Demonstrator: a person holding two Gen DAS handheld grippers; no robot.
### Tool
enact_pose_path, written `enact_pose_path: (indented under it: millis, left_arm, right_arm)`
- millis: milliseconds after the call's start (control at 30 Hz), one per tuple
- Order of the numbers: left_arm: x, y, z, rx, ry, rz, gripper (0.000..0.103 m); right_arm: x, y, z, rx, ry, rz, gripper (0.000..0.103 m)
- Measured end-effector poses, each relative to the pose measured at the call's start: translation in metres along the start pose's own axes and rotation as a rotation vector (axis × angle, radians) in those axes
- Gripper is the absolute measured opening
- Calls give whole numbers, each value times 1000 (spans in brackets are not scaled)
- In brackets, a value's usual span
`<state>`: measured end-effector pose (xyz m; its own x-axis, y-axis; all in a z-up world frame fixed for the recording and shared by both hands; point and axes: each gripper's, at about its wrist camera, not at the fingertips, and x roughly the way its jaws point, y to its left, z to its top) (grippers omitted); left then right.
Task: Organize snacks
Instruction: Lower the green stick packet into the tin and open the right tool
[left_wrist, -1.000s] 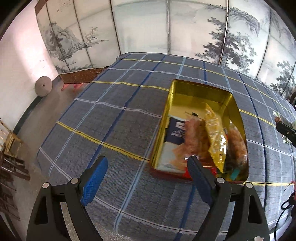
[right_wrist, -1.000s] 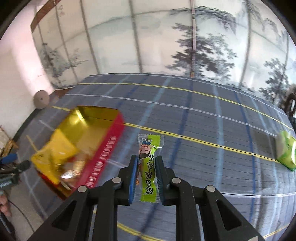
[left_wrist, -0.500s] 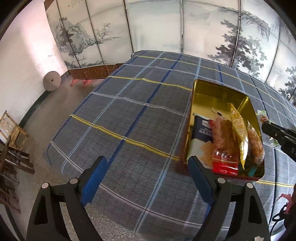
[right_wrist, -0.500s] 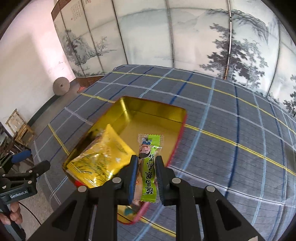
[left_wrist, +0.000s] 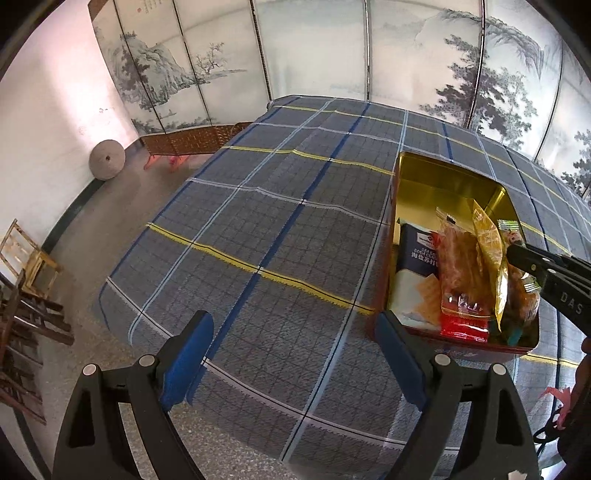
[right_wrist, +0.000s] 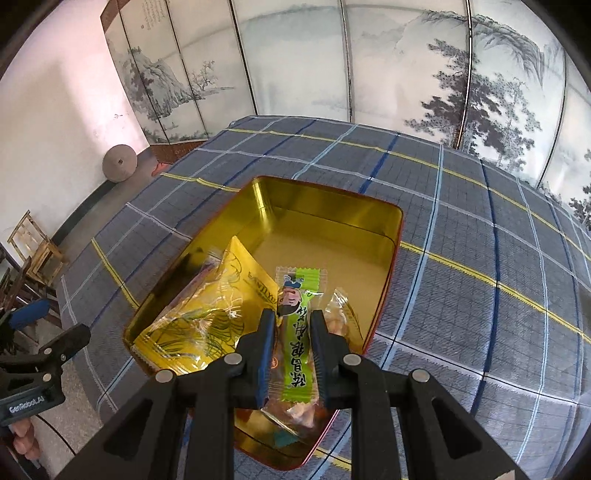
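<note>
A green snack packet (right_wrist: 297, 334) is clamped between the pads of the right gripper (right_wrist: 293, 328) and held over the gold tin (right_wrist: 384, 258), above a yellow bag (right_wrist: 207, 317) and other wrapped snacks lying in its near end (far end bare). The left gripper (left_wrist: 295, 343) is held w/ jaws wide apart, nothing between them, over the plaid tablecloth (left_wrist: 258, 221) just beside the tin's near corner.
</note>
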<state>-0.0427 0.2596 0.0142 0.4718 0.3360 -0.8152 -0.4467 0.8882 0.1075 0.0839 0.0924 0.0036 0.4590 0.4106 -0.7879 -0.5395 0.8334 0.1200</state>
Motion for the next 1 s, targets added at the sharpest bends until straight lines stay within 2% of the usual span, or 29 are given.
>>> enact_pose_path:
  millis: [400, 467, 633, 767, 833, 1000]
  left_arm:
    - [2, -10, -3, 26, 16, -7, 87]
    - [2, -10, -4, 28, 16, -6, 87]
    - [0, -12, -4, 31, 14, -9, 87]
    - [-3, -16, -4, 36, 13, -12, 88]
    - [-4, -17, -4, 38, 13, -12, 88]
    - [-6, -23, -4, 49, 9, -15, 88]
  right_arm:
    - [2, 4, -5, -24, 2, -11, 21]
    - [0, 3, -6, -14, 0, -6, 24]
    - [-8, 1, -8, -6, -16, -4, 45]
    - [-17, 1, -10, -1, -26, 16, 52]
    - [-22, 2, -13, -7, -30, 13, 60]
    - [-33, 4, -22, -25, -39, -13, 67]
